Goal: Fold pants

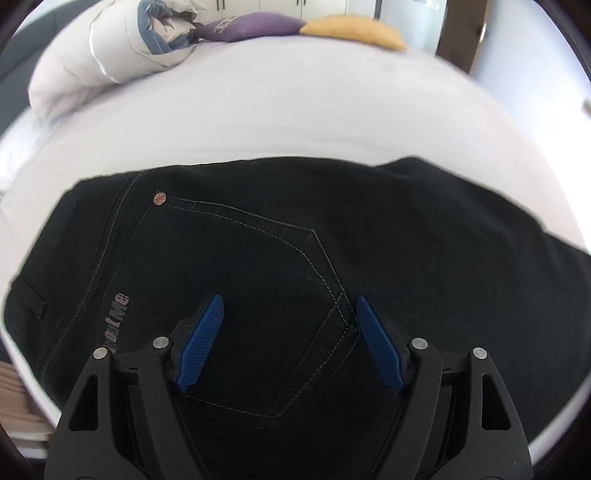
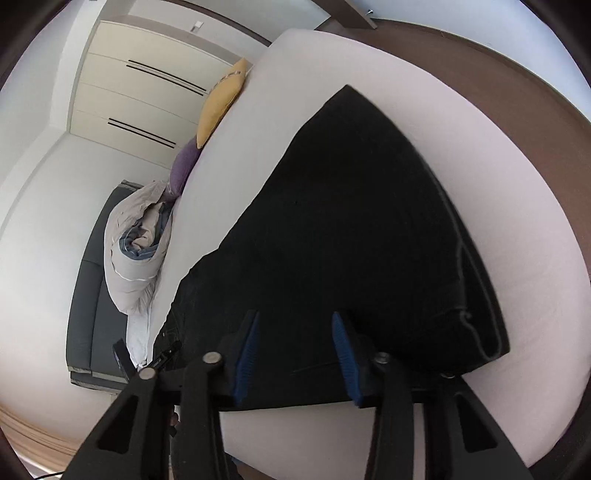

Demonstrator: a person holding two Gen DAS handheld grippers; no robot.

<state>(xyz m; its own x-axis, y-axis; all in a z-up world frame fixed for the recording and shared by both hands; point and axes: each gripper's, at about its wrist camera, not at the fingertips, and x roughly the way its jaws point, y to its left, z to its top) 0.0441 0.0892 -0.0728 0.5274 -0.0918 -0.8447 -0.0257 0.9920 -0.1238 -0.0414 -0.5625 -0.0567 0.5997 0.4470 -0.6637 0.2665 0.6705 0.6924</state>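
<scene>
Black pants point(image 1: 280, 240) lie flat on a white bed point(image 1: 258, 110), back pocket and waistband side toward the left gripper. My left gripper point(image 1: 290, 314) is open, its blue pads point(image 1: 201, 343) spread just above the back pocket; nothing is held. In the right wrist view the pants point(image 2: 351, 221) stretch away in a folded wedge. My right gripper point(image 2: 293, 332) is open over the near edge of the pants, with blue pads point(image 2: 345, 358) on either side of the cloth and empty.
A rolled grey duvet point(image 1: 96, 62), a purple cushion point(image 1: 251, 26) and a yellow cushion point(image 1: 354, 29) lie at the far side of the bed. A white wardrobe point(image 2: 129, 92) and a dark sofa point(image 2: 88, 295) stand beyond the bed edge.
</scene>
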